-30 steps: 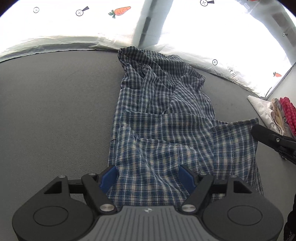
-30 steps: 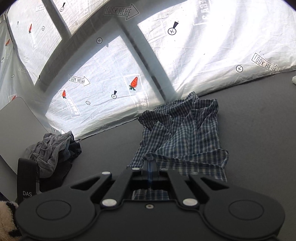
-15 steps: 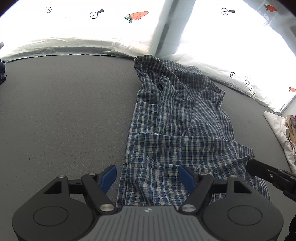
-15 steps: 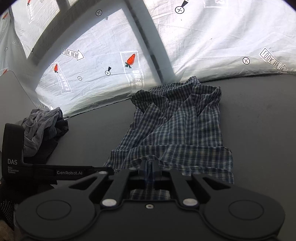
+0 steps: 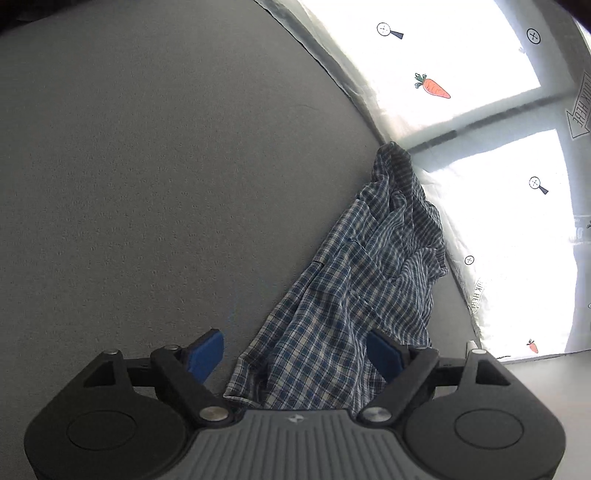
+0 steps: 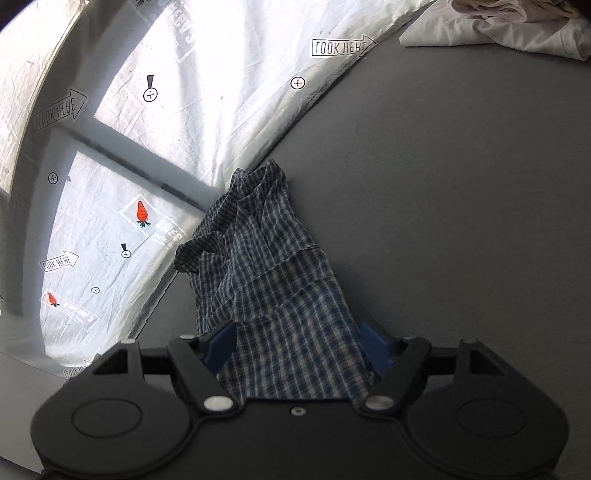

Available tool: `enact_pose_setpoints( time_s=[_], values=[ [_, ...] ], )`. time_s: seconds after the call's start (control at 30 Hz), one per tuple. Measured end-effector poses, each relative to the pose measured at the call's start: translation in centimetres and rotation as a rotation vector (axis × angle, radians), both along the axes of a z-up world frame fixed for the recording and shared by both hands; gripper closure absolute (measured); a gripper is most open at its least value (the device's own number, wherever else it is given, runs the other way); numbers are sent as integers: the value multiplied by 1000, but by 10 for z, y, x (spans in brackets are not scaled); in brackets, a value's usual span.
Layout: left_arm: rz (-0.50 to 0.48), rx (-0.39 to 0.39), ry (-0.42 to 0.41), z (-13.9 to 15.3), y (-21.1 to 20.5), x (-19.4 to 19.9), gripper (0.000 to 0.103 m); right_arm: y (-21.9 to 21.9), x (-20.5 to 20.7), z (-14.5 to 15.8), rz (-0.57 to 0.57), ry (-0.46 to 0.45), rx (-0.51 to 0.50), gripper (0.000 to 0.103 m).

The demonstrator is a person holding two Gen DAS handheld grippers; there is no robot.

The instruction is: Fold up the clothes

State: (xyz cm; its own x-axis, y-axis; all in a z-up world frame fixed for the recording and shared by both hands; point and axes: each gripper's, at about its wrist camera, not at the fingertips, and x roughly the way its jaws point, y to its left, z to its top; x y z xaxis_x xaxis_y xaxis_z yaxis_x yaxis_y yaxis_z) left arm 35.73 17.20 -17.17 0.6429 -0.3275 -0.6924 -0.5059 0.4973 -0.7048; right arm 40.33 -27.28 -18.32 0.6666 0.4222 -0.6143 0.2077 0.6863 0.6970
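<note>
stretching away from both sets of jaws, the blue-and-white checked cotton shirt lay long and narrow on the grey felt-like tabletop, its long axis running from the near hem straight out toward the white printed backdrop sheet. the far end, bunched and rumpled, sat right against that sheet.

the left gripper had its jaws spread wide, blue pads standing well apart, and the near edge of the shirt lay between and just ahead of them, a touch toward the right-hand pad. whether cloth touched either pad, i could not tell. the right gripper was parted just as wide, and there the checked cloth filled the whole gap between the pads, running under the body of the tool, nothing pinched.

so both tools were at the same near end, side by side in judgement, each looking down the length of the garment. in the right wrist view a layer was doubled over near the jaws, a crosswise edge showing partway up, so the near part looked folded back on itself. that fitted either a fold just laid down and let go, or a near edge about to be taken up for another.

off at the far right corner lay a pale cream pile of folded cloth, well apart from the shirt.
</note>
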Motion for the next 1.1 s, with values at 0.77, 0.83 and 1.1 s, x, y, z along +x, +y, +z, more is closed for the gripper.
enact_pose_setpoints(
  time_s=[0.77,0.83,1.1],
  values=[
    [126,-308,17,-51,-41,-14,61,-6,-39,-81,-214,240,533,74],
    [136,-323,11,-53,-40,-15,87,-5,-38,-78,-221,240,523,87],
    [160,-379,-37,-27,-39,-51,90,-17,-60,-41,-159,153,498,90]
  ],
)
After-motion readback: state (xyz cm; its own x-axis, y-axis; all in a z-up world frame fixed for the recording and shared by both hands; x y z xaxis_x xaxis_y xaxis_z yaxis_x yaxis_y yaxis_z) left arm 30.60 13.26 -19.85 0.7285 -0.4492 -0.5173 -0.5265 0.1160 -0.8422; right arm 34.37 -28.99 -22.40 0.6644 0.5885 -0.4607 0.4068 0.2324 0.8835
